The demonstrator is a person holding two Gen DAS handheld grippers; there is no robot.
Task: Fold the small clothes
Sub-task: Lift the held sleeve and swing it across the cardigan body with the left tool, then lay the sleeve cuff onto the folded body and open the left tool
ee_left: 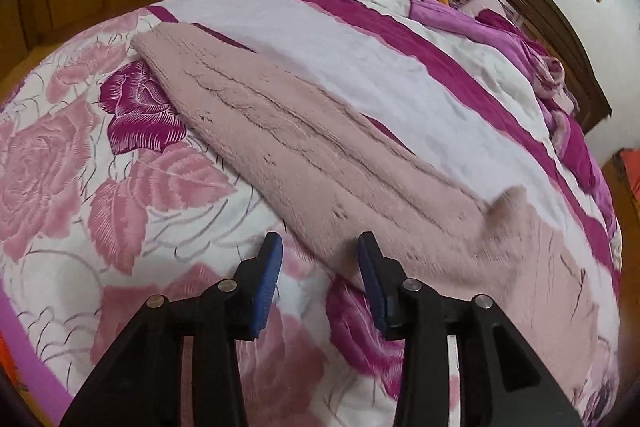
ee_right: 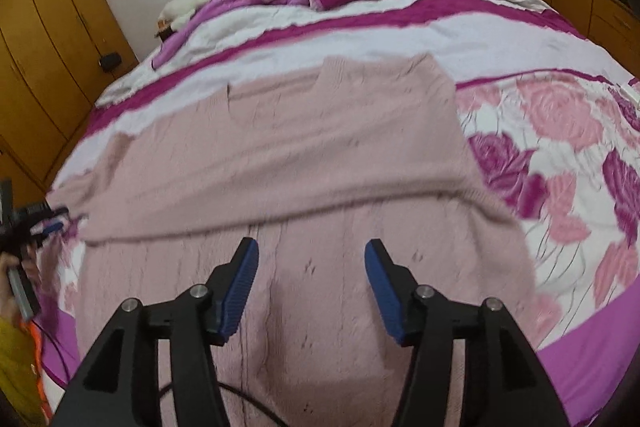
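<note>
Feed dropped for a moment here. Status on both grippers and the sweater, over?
Left gripper open, empty, at the sweater's edge. Right gripper open, empty, over the pink sweater. Sweater lies on the bedspread, one fold across it. Nothing in the way.

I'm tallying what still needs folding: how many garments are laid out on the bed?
1: a pink knit sweater lying on the floral bedspread, partly folded, under the open right gripper and beside the open left gripper. Others could hide among the rumpled bedding near the headboard.
</note>
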